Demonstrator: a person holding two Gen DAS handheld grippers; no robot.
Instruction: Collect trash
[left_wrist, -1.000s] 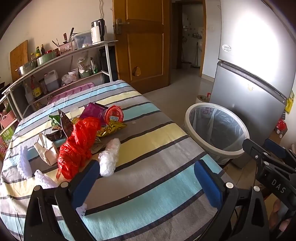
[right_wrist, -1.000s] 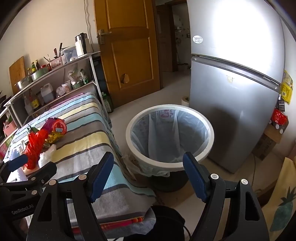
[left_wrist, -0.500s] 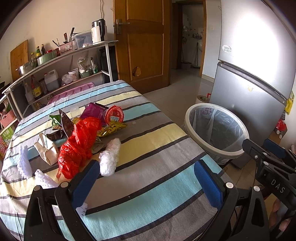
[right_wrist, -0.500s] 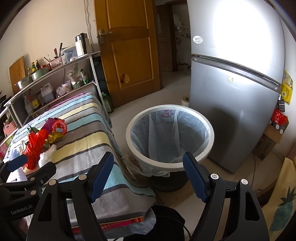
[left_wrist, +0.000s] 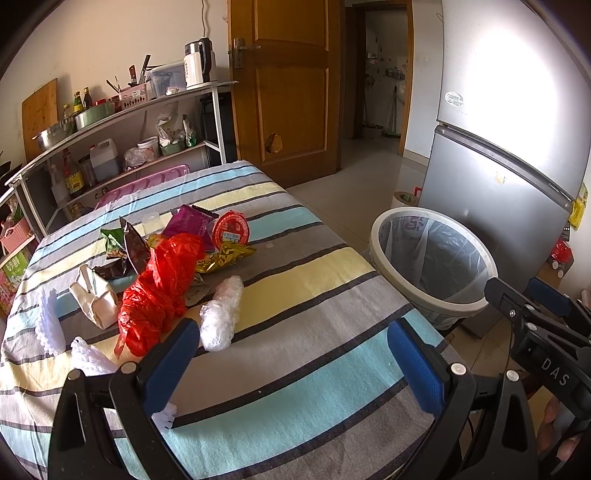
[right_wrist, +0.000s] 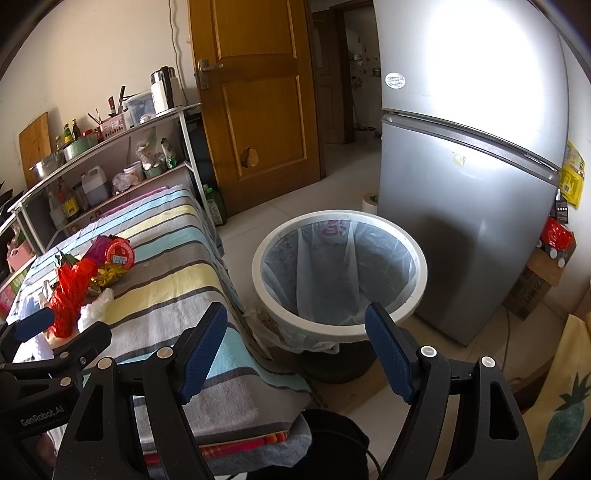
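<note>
**Both claws empty, trash heap untouched, bin waiting**

Silver two-door refrigerator (right_wrist: 469, 192): one, standing against the far right wall, just behind the bin.

Table under a striped cloth of blue, yellow and grey bands (left_wrist: 295, 369): one. It carries all the litter, gathered toward its left half, short of the far edge. The near edge and right half carry no litter.

Round white waste bin with a translucent liner bag (right_wrist: 340, 321): one, on the floor just off the table's right edge. Liner looks bare inside; likely parked there so litter can go straight over the edge.

Trash heap, one loose cluster, pieces touching or overlapping:
- crumpled red plastic bag (left_wrist: 159, 291), one, the biggest piece
- clear scrunched plastic wrap (left_wrist: 221, 314), one, nearest the table's near edge
- beige crumpled paper carton (left_wrist: 96, 299), one, left of the red bag
- gold foil wrapper (left_wrist: 225, 256), one
- purple snack packet (left_wrist: 190, 223), one
- round red-lidded cup (left_wrist: 231, 229), one, tilted on its rim
- white lacy scraps, two or so, at the left edge; the count is uncertain.

Left gripper (left_wrist: 291, 354): jaws spread wide, holding nothing, above the near edge, pointing at the heap. Judged: poised for a first pick, the clear wrap closest.

Right gripper (right_wrist: 295, 350): jaws wide apart, empty, aimed at the bin from off the table's right corner.
</note>
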